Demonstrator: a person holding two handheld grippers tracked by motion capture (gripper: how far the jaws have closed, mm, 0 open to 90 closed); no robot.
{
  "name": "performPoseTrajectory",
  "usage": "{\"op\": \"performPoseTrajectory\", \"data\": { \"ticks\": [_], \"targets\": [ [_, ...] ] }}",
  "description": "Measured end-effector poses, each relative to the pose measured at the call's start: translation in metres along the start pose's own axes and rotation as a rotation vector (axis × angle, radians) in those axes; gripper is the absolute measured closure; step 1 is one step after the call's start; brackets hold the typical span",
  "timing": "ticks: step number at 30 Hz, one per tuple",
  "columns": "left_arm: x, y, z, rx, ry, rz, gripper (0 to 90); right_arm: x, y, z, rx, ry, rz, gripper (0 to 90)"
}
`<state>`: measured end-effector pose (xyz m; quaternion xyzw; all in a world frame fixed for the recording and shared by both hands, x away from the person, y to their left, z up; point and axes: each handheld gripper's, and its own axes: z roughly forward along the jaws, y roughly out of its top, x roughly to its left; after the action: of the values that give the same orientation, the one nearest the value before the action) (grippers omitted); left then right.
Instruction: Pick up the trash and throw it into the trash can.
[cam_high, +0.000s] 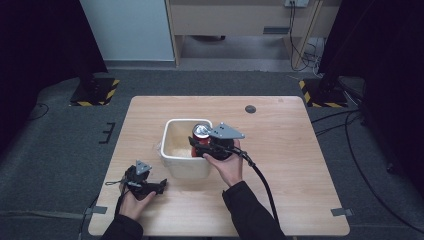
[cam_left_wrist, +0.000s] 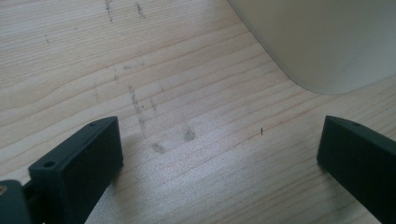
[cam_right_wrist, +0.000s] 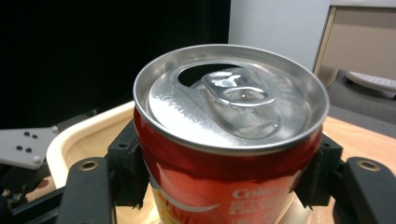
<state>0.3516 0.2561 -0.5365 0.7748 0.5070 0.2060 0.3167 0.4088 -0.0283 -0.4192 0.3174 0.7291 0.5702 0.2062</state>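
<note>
- The left gripper (cam_high: 161, 186) is resting low on the wooden table (cam_high: 280, 165) near its front-left part, jaws spread wide and gripping nothing, just beside the white tub (cam_high: 182, 150).
- The white tub is sitting near the table's middle.
- The right gripper (cam_high: 196, 145) is clenching a red can (cam_right_wrist: 229, 154), opened at the top, holding it upright over the tub's right side.
</note>
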Motion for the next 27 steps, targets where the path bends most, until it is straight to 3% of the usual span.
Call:
{"op": "performPoseTrajectory", "data": {
  "ticks": [14, 22, 27],
  "targets": [
    [0.000, 0.000, 0.000, 0.000, 0.000, 0.000, 0.0, 0.005, -0.013, 0.005, 0.039, 0.008, -0.011, 29.1],
    [0.000, 0.000, 0.000, 0.000, 0.000, 0.000, 0.0, 0.004, -0.001, -0.007, -0.010, 0.024, 0.000, 28.8],
    [0.000, 0.000, 0.000, 0.000, 0.000, 0.000, 0.0, -0.002, 0.016, -0.025, -0.069, 0.021, 0.022, 27.4]
  ]
}}
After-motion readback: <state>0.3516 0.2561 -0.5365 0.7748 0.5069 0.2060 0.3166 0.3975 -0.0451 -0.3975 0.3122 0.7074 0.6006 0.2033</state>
